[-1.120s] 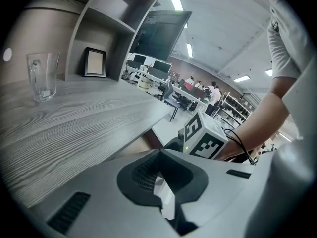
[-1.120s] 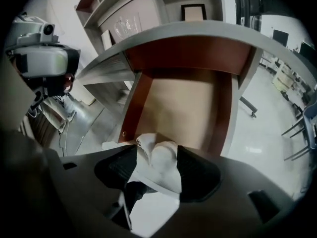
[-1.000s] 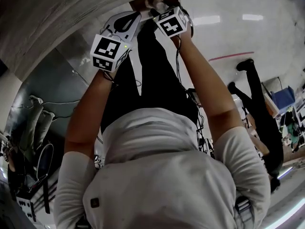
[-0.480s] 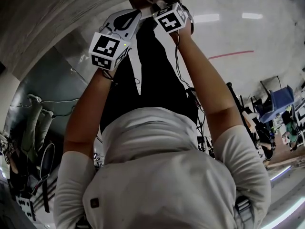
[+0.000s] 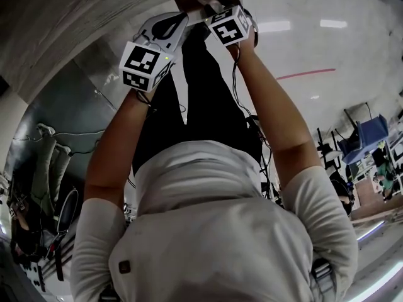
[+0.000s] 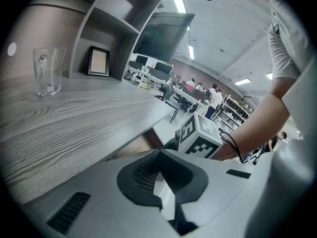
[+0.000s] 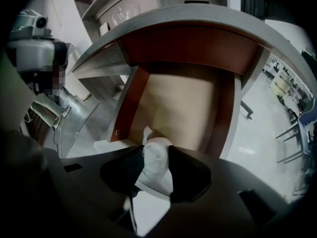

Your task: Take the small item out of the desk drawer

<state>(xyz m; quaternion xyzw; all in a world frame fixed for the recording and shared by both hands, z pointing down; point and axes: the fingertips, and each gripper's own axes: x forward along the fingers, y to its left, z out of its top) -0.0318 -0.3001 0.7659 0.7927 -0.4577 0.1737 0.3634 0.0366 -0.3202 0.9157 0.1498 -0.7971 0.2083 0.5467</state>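
The desk drawer (image 7: 181,100) stands pulled open, with reddish-brown sides and a bare beige bottom. My right gripper (image 7: 154,155) points steeply down over its front end. Its jaws have just been closing, and both pads now press on a small white crumpled item (image 7: 156,167) between them. In the head view the right gripper (image 5: 213,6) is at the drawer (image 5: 189,2), with the left gripper (image 5: 181,19) beside it. In the left gripper view, the left gripper (image 6: 161,182) is closed on a thin white edge that looks like the drawer's front.
The grey wood-grain desk top (image 6: 74,113) carries a glass mug (image 6: 48,71) and a small picture frame (image 6: 99,61) by open shelves. The right gripper's marker cube (image 6: 200,138) sits just beyond the left jaws. Chairs and office furniture stand on the pale floor (image 5: 327,55).
Both grippers have crept slightly toward the drawer at the top of the head view. A person in black at the right has walked out of sight.
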